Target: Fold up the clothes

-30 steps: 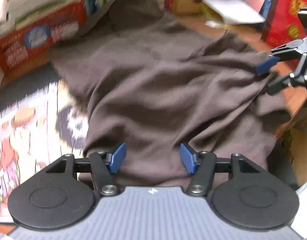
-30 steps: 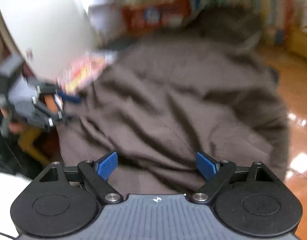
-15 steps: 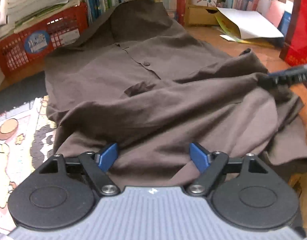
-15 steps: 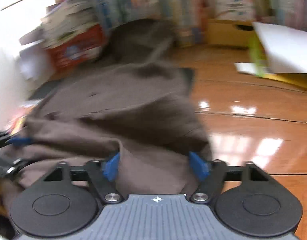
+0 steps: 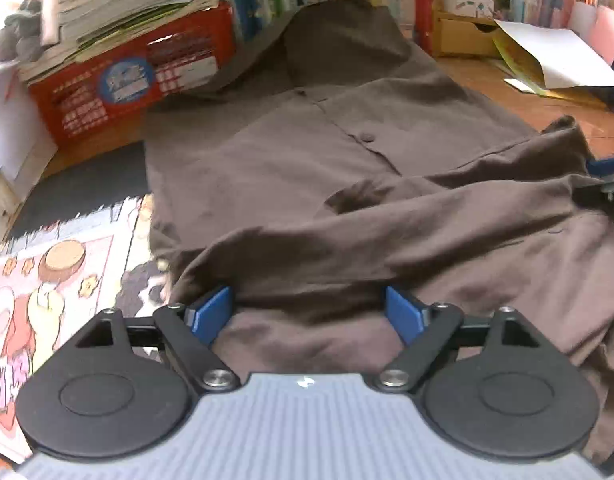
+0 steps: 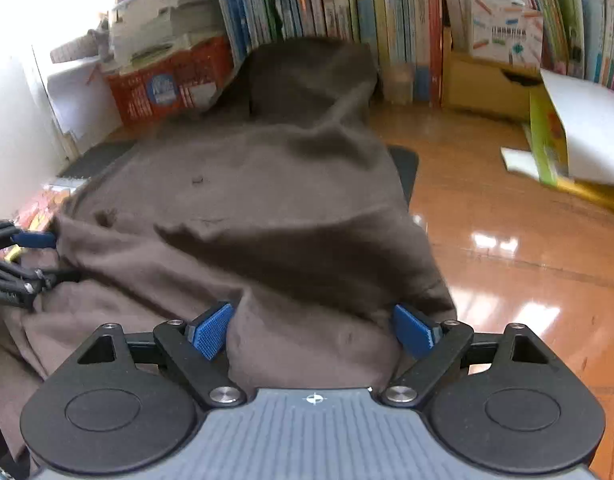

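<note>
A dark brown button shirt (image 5: 307, 168) lies spread on the wooden floor, collar toward the bookshelf, its lower part bunched in a raised fold near me. My left gripper (image 5: 311, 312) is open, its blue pads at either side of the near hem, cloth lying between them. My right gripper (image 6: 313, 330) is open too, with the shirt's (image 6: 267, 200) right near edge between its pads. The right gripper's tips show at the right edge of the left wrist view (image 5: 607, 168); the left gripper shows at the left edge of the right wrist view (image 6: 23, 256).
A red crate (image 5: 135, 84) with stacked papers stands back left. A bookshelf (image 6: 387, 20) runs along the back. A colourful play mat (image 5: 47, 280) lies left of the shirt. An open paper folder (image 6: 579, 136) lies on the glossy floor (image 6: 527, 240) at right.
Both grippers have lowered and moved forward along the shirt, and the raised lower part has come down into a fold over the shirt's middle. Both jaws have widened a little.
</note>
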`<state>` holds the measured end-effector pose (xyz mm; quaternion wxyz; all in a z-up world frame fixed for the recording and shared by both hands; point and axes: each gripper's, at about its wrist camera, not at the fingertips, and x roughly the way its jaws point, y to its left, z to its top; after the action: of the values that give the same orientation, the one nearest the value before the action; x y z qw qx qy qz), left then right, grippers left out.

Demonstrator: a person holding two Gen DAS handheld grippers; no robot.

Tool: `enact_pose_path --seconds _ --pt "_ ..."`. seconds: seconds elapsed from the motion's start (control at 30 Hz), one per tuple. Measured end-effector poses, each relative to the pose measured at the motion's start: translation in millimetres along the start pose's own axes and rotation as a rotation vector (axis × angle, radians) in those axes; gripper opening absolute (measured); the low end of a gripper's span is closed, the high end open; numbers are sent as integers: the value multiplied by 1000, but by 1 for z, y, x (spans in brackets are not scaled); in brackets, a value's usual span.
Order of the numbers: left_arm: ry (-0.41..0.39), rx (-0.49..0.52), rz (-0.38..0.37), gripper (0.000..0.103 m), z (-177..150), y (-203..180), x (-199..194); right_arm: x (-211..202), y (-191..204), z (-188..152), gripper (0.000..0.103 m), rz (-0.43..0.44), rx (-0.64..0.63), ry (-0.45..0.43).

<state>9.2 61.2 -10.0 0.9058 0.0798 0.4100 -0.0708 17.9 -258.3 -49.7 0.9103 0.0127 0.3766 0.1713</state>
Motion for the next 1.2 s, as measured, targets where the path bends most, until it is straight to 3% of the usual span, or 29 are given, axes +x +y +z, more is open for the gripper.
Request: enact_pose_path --seconds 0.1,0.17,0.3,0.37,0.47,0.6,0.67,0.7,0.73,0.8,0.9,0.97,1.0,1.03,1.1,1.2 --pt "-26 13 -52 84 -7 4 -25 -34 5 -17 101 77 -60 -117" --pt "-56 49 -92 85 -14 2 -43 -60 13 -29 103 84 -162 -188" --pt "-109 114 -36 86 -16 -8 -61 -87 20 -39 103 -21 -301 -253" --pt "-107 72 -33 86 -8 -2 -58 -89 12 -34 103 -81 -265 -252" --pt "-58 59 -1 85 -5 1 -45 -82 -14 -24 103 -155 -93 -215" --pt "-15 66 33 85 -16 0 -34 -64 -35 -28 101 -147 46 -131" --pt "-3 50 32 85 -18 2 -32 -55 -36 -34 97 -104 64 -98" --pt "0 41 35 85 -18 3 -30 -51 -36 -37 86 -78 72 -80" --pt "4 33 41 85 -17 4 -29 -47 -37 -39 64 -56 80 -63" --pt "11 25 51 85 -17 5 -26 -44 -35 -43 40 -13 98 -40" --pt "-11 -2 24 84 -15 8 -33 -49 -31 -46 41 -1 97 -52" --pt "-65 -50 -26 85 -7 15 -45 -53 -35 -45 55 7 128 -76" --pt "-77 -82 -54 85 -2 19 -47 -54 -38 -45 74 10 156 -80" --pt "-81 -112 -82 86 3 24 -47 -54 -42 -44 85 11 191 -81" --pt "-68 -167 -134 86 13 31 -42 -52 -46 -44 85 27 241 -76" --pt "-14 -141 -183 86 15 15 -28 -44 -42 -47 50 65 267 -49"
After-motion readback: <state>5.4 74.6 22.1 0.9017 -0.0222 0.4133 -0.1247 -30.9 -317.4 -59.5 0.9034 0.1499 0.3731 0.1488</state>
